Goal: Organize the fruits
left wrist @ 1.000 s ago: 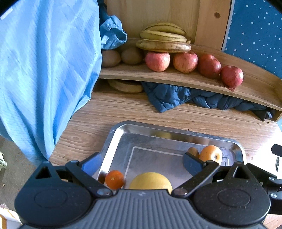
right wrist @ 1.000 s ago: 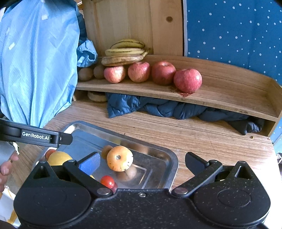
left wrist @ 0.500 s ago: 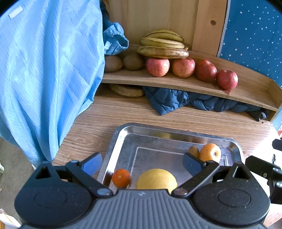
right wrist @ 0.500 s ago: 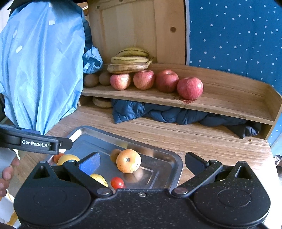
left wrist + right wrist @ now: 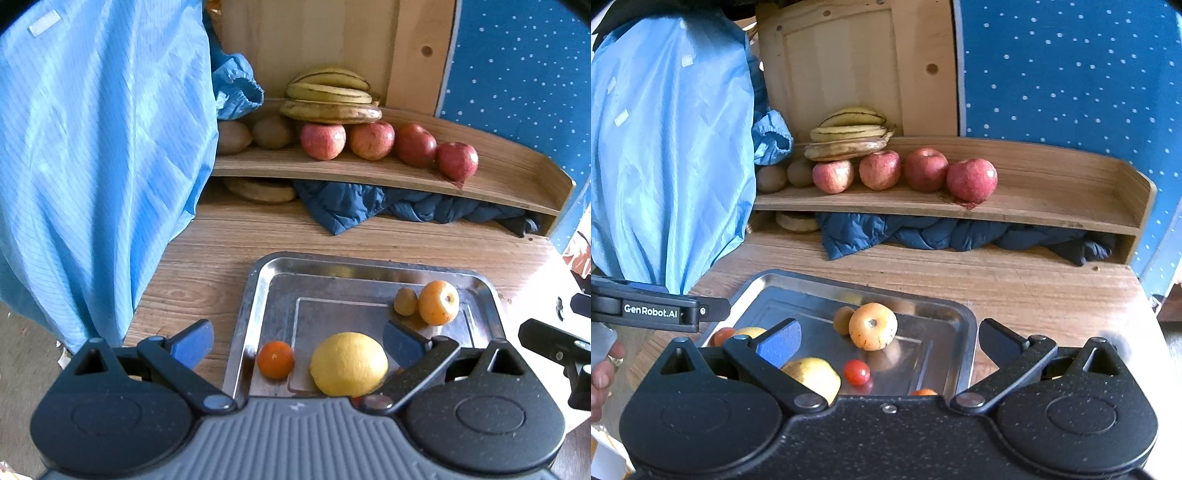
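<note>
Right now, through the left wrist view, I see my left gripper (image 5: 297,338) with its fingers spread wide and nothing between them, hanging over the near edge of the steel tray (image 5: 255,295) at lower centre. A lemon (image 5: 349,363) sits just ahead of it beside a small tangerine (image 5: 276,359); an orange (image 5: 439,302) and a small brownish fruit (image 5: 405,301) touch each other at the tray's right. I judge the wide opening suits the lemon's bulk. Across the upper middle, the wooden shelf (image 5: 509,173) already carries bananas (image 5: 330,96) over a row of apples (image 5: 373,141), so sorted fruit evidently goes there.

Through the right wrist view, my right gripper (image 5: 888,341) is equally wide open and empty, low over the tray's right end. A cherry tomato (image 5: 856,371) lies just ahead between its fingers, the orange behind it.
</note>
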The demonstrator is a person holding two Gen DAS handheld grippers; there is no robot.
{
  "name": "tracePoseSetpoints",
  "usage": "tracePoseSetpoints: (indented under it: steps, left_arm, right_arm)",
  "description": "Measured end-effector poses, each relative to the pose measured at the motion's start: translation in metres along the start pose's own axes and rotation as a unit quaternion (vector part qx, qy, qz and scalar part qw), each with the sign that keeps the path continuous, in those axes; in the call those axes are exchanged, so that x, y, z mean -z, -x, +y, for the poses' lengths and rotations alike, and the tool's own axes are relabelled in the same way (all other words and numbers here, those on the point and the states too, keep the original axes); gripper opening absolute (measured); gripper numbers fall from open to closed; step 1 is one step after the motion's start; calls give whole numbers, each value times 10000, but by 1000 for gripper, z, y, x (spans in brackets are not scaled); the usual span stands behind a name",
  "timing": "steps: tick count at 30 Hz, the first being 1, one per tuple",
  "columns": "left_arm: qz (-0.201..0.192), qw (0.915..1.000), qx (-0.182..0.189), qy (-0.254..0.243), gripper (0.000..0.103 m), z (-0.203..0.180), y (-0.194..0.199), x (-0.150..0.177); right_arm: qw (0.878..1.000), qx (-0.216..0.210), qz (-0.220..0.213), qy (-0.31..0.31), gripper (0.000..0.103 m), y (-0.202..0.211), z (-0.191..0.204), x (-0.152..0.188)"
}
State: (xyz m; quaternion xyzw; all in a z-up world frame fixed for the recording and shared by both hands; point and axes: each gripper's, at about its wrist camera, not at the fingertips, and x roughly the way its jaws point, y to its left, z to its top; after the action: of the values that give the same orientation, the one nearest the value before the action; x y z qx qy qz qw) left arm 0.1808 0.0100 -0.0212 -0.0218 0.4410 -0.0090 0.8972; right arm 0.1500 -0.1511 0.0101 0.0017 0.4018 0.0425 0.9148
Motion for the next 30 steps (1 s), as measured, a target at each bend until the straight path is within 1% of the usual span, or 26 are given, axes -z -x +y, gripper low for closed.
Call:
tracePoseSetpoints:
  steps: [15, 30]
  left_arm:
    - [-82, 9984, 441, -341, 102, 18, 29, 26]
    - [-228, 9960, 658, -563, 102, 47, 60, 47]
  right_arm:
    - [9984, 448, -172, -293, 102, 42, 31, 29]
    - [9955, 705, -374, -518, 102, 76, 72, 58]
